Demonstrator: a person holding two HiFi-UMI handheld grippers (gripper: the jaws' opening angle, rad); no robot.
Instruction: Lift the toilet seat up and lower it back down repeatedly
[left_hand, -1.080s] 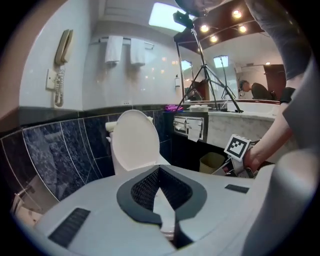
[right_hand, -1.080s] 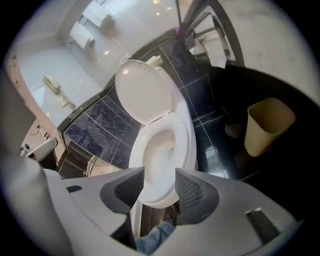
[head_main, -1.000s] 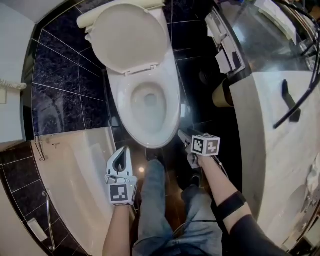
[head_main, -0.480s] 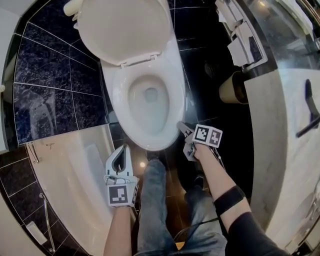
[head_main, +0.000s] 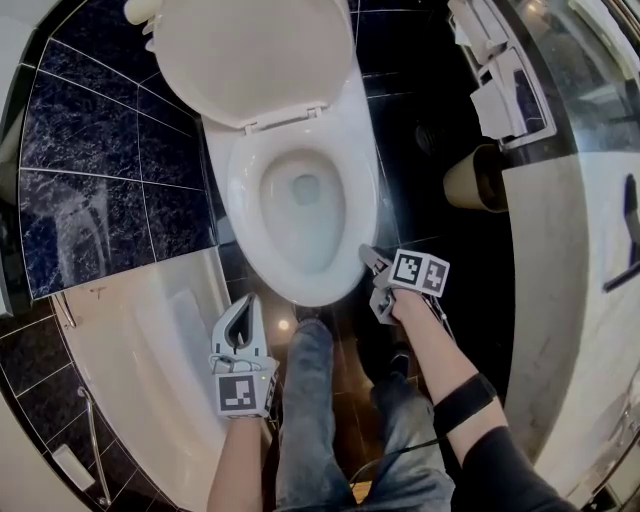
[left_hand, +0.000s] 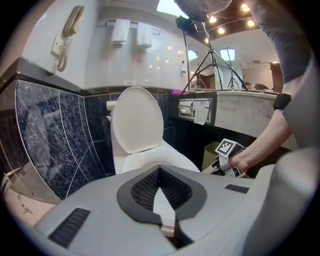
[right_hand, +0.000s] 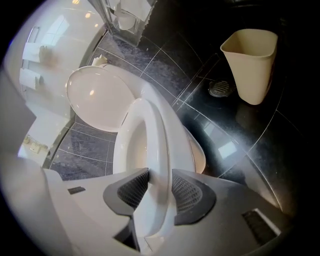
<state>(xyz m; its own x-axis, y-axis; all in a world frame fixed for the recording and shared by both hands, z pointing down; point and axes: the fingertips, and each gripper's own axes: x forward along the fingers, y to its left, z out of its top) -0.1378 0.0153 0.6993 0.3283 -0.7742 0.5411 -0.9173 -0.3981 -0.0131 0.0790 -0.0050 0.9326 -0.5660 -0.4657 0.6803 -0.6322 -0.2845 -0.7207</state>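
Note:
The white toilet seat (head_main: 360, 210) lies down on the bowl, and the lid (head_main: 250, 55) stands raised behind it. My right gripper (head_main: 372, 262) is at the seat's front right rim. In the right gripper view the seat (right_hand: 150, 135) runs between its pads (right_hand: 186, 192). The jaws have just been closing and now press on the rim from both sides. My left gripper (head_main: 243, 305) hangs in front of the bowl over the floor. Its fingertips (left_hand: 160, 172) meet with nothing between them. The left gripper view shows the lid (left_hand: 137, 117) straight ahead.
A beige waste bin (head_main: 470, 178) stands on the dark floor right of the toilet, also seen as the bin (right_hand: 252, 62). A bathtub (head_main: 150, 360) lies at the left and a marble counter (head_main: 570, 300) at the right. The person's legs (head_main: 310, 400) stand before the bowl.
My right gripper has rolled and moved in onto the seat's front right rim, and its jaws have narrowed around it. The left gripper has sunk a little.

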